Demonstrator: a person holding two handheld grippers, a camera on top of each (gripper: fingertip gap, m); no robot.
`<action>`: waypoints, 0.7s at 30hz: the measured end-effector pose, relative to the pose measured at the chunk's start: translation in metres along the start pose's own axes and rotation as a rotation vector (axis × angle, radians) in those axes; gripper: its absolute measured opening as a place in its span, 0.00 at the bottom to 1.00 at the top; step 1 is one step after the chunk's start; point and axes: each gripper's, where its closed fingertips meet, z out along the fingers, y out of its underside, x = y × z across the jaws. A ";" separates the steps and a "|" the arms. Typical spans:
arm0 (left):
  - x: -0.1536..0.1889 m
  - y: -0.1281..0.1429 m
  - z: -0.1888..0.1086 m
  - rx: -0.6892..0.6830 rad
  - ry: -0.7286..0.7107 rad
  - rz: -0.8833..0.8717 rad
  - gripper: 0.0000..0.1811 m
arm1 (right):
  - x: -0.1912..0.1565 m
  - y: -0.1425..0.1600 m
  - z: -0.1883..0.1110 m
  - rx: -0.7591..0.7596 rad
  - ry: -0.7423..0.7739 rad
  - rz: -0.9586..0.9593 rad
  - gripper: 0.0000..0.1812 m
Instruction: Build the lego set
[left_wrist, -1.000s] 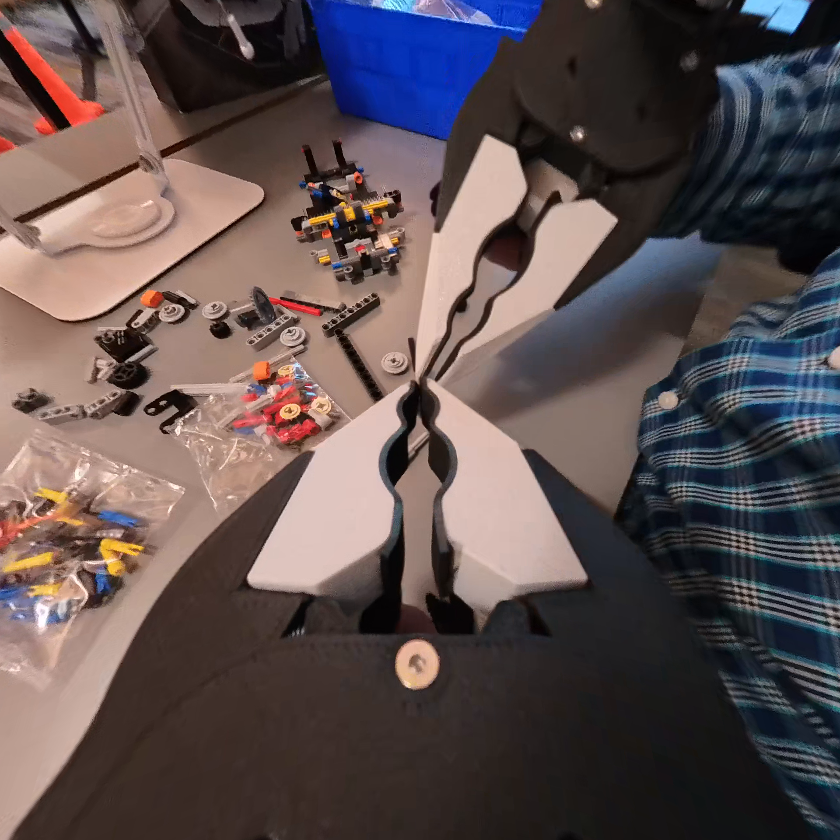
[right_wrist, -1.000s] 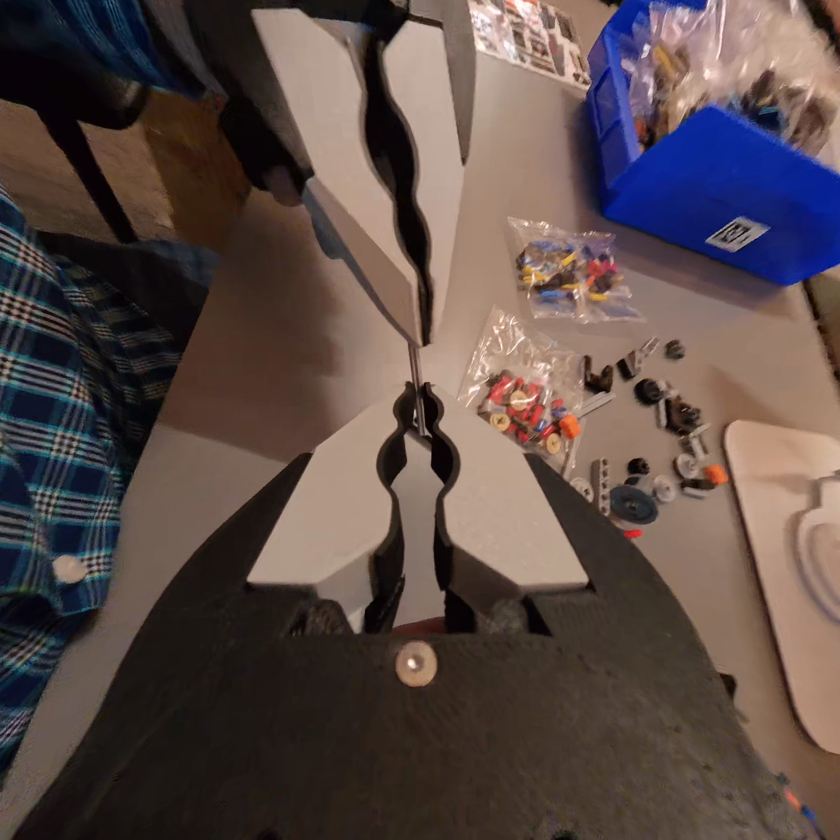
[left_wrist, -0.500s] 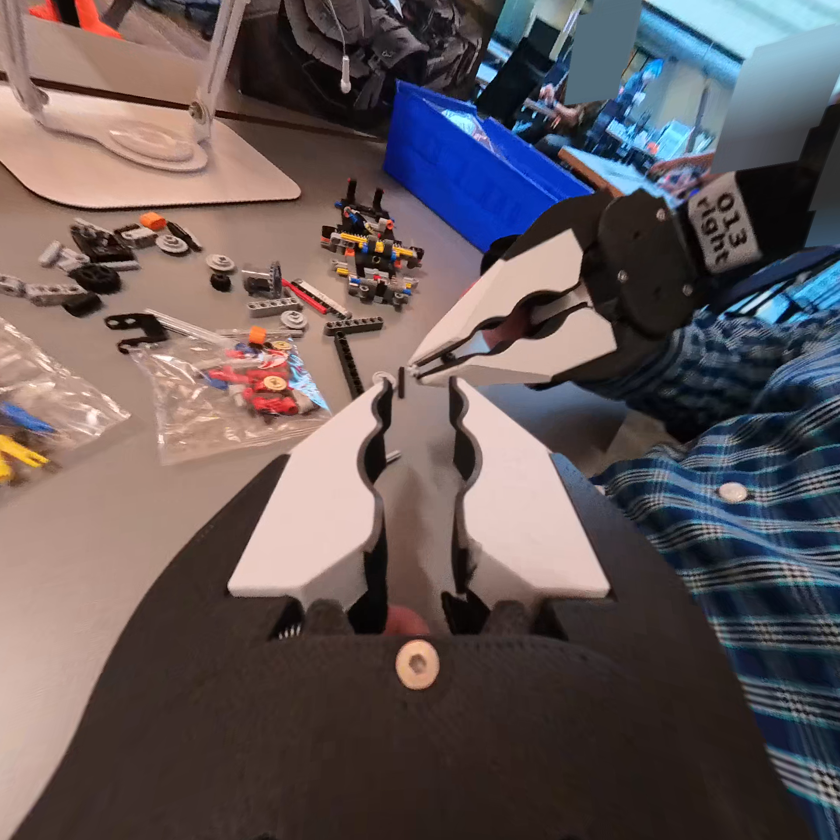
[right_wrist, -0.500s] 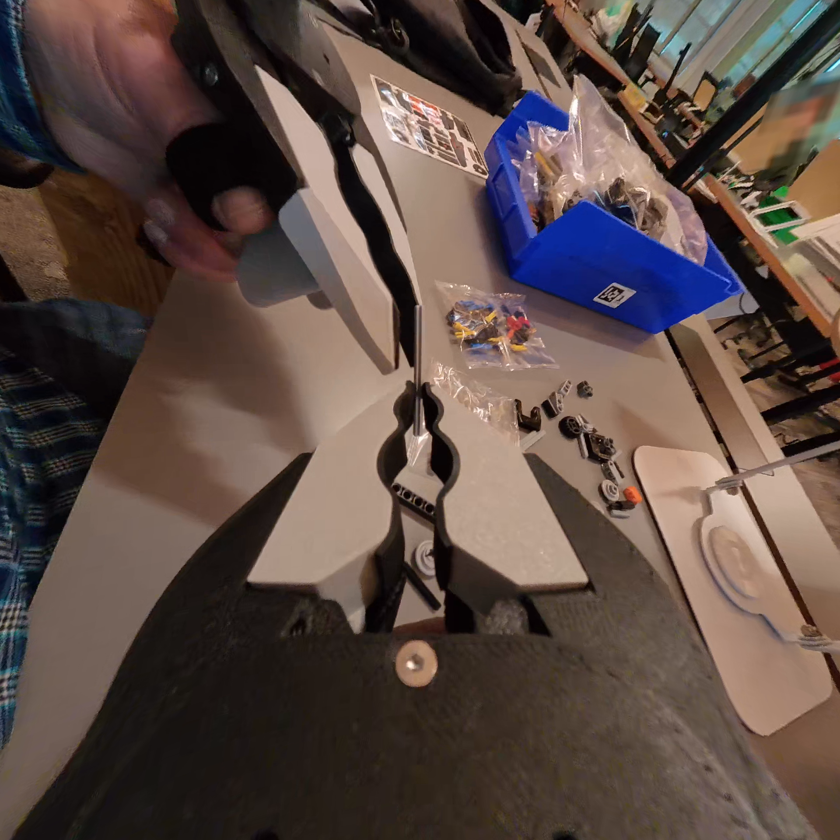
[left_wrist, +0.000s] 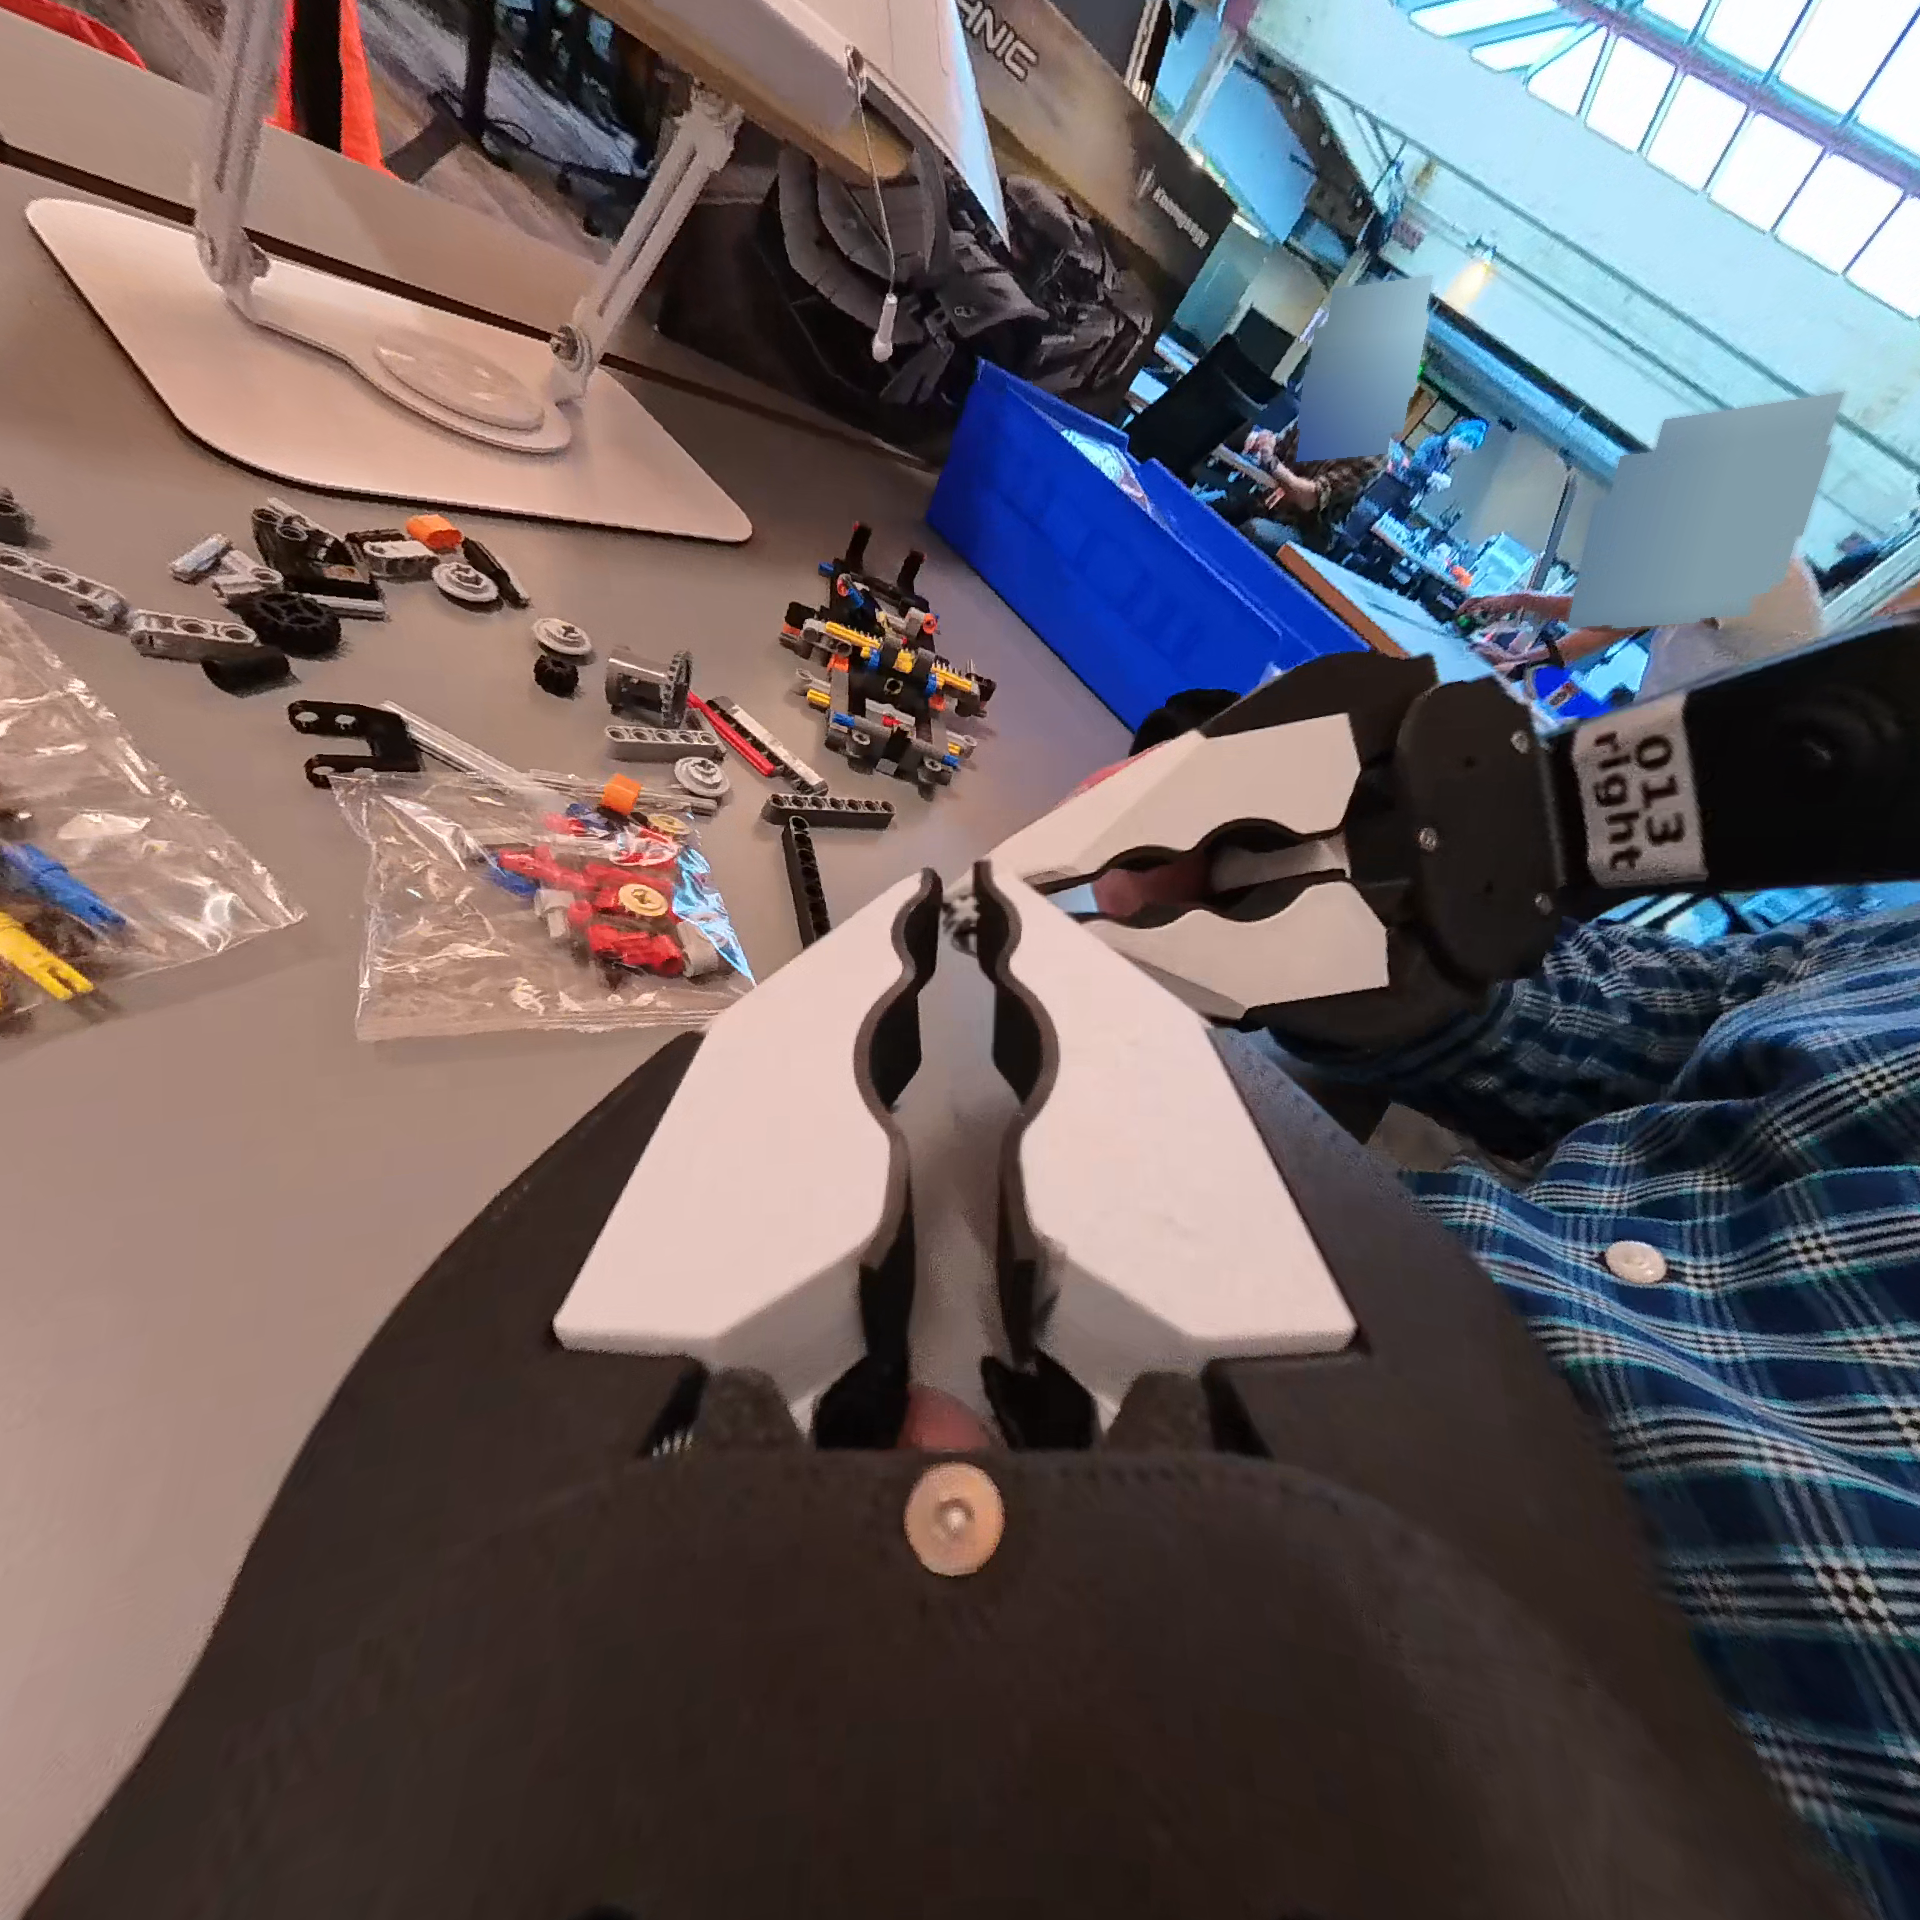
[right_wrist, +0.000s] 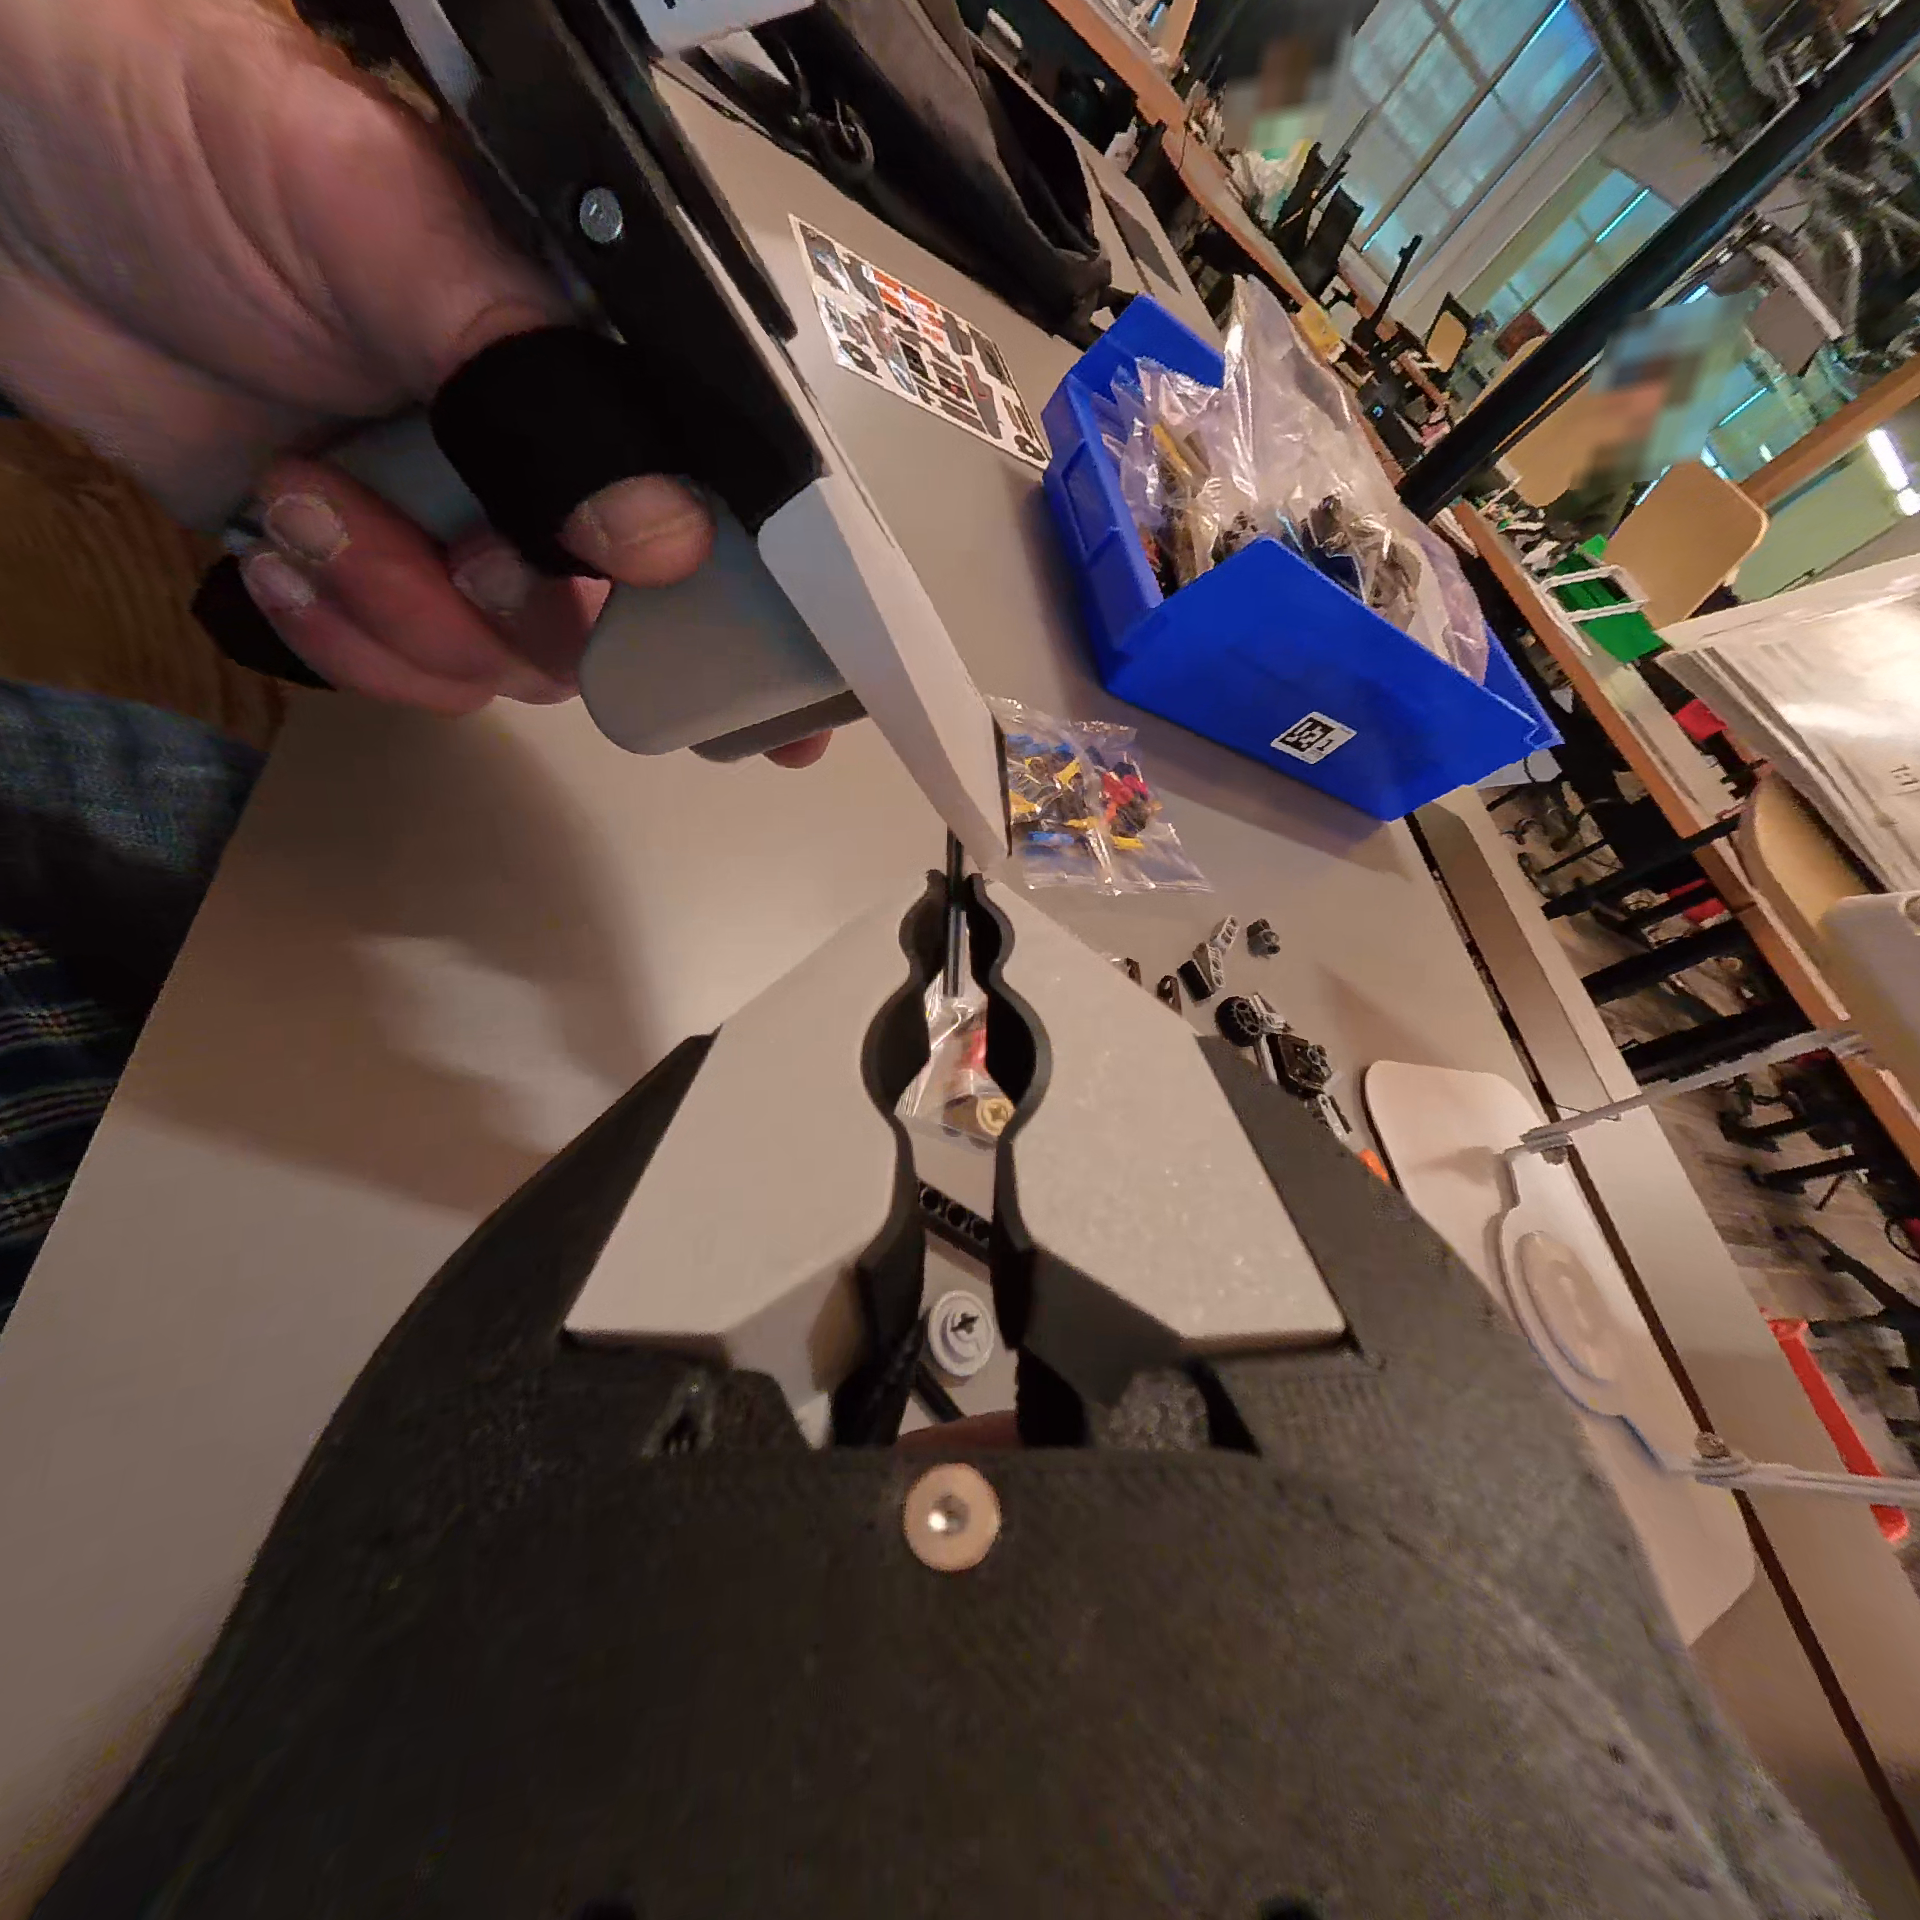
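My right gripper (right_wrist: 953, 896) is shut on a thin black axle (right_wrist: 952, 940) that sticks out past its tips. It reaches in from the right in the left wrist view (left_wrist: 1023, 883). My left gripper (left_wrist: 956, 888) meets it tip to tip above the grey table (left_wrist: 260, 1143), its jaws a narrow gap apart. One of its fingers (right_wrist: 935, 748) ends right beside the axle's free end. I cannot tell whether it touches the axle. The partly built model (left_wrist: 883, 675) stands on the table farther back.
A bag of red parts (left_wrist: 582, 904) and a bag of yellow and blue parts (right_wrist: 1081, 800) lie nearby. Loose beams, gears and a grey pulley (right_wrist: 961, 1340) are scattered around. A blue bin (right_wrist: 1299, 665), a sticker sheet (right_wrist: 925, 343) and a white stand base (left_wrist: 364, 416) are farther out. The tips of both grippers are at nearly the same place. Left tips and right tips are each some 25 cm from the partly built model (left_wrist: 883, 675).
One second ago both grippers held the axle. The left gripper let go and opened wide, and has now narrowed its jaws again at the axle's end. Both grippers have tilted.
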 end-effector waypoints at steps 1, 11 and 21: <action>0.001 0.000 0.000 0.005 0.007 -0.012 0.01 | 0.000 -0.001 0.000 0.006 0.005 -0.003 0.00; -0.005 -0.004 -0.001 0.063 -0.020 -0.069 0.00 | 0.001 -0.002 0.003 -0.011 0.031 -0.040 0.02; -0.026 -0.004 -0.018 0.007 -0.138 0.067 0.00 | 0.006 0.015 -0.002 -0.067 -0.010 0.034 0.10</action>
